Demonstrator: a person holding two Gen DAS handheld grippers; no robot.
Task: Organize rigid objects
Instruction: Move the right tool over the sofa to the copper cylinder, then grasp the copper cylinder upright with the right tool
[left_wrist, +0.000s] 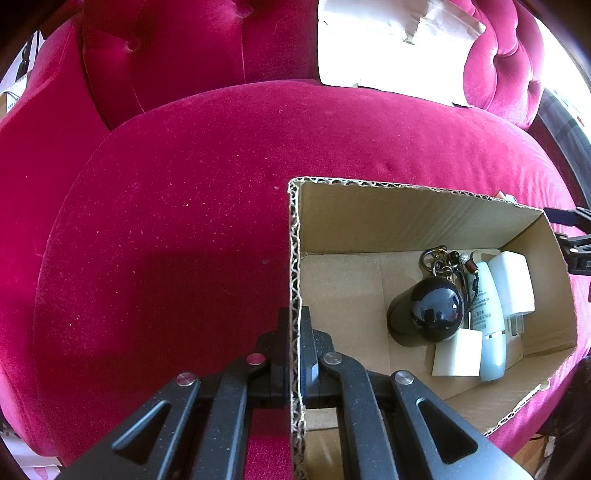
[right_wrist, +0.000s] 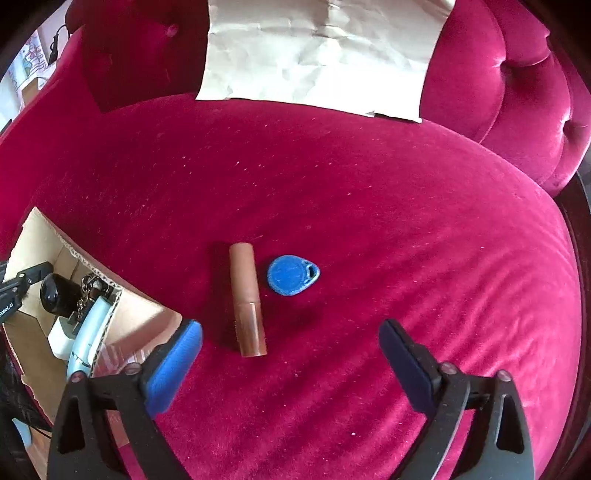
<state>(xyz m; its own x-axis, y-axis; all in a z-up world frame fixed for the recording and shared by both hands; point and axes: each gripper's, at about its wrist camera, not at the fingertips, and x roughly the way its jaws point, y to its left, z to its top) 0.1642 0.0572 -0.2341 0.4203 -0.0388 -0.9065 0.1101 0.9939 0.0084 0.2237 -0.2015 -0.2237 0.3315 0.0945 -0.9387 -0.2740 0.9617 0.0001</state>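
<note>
A cardboard box (left_wrist: 295, 258) sits on a red velvet sofa seat. My left gripper (left_wrist: 295, 332) is shut on the box's left wall. Inside lie a black round-ended cylinder (left_wrist: 428, 310), a keyring (left_wrist: 441, 262), a pale blue tube (left_wrist: 489, 325), a white charger (left_wrist: 513, 284) and a white block (left_wrist: 458, 352). In the right wrist view my right gripper (right_wrist: 291, 332) is open above the seat. A copper-brown lipstick tube (right_wrist: 247, 299) and a blue key fob (right_wrist: 291, 275) lie just ahead of it. The box (right_wrist: 129, 314) is at the left.
A sheet of cream paper (right_wrist: 317, 55) leans on the sofa back (left_wrist: 192, 48). The tufted armrest (right_wrist: 517, 85) rises at the right. The other gripper (left_wrist: 576, 240) shows at the box's far right edge. The seat cushion (right_wrist: 406, 221) curves down at its edges.
</note>
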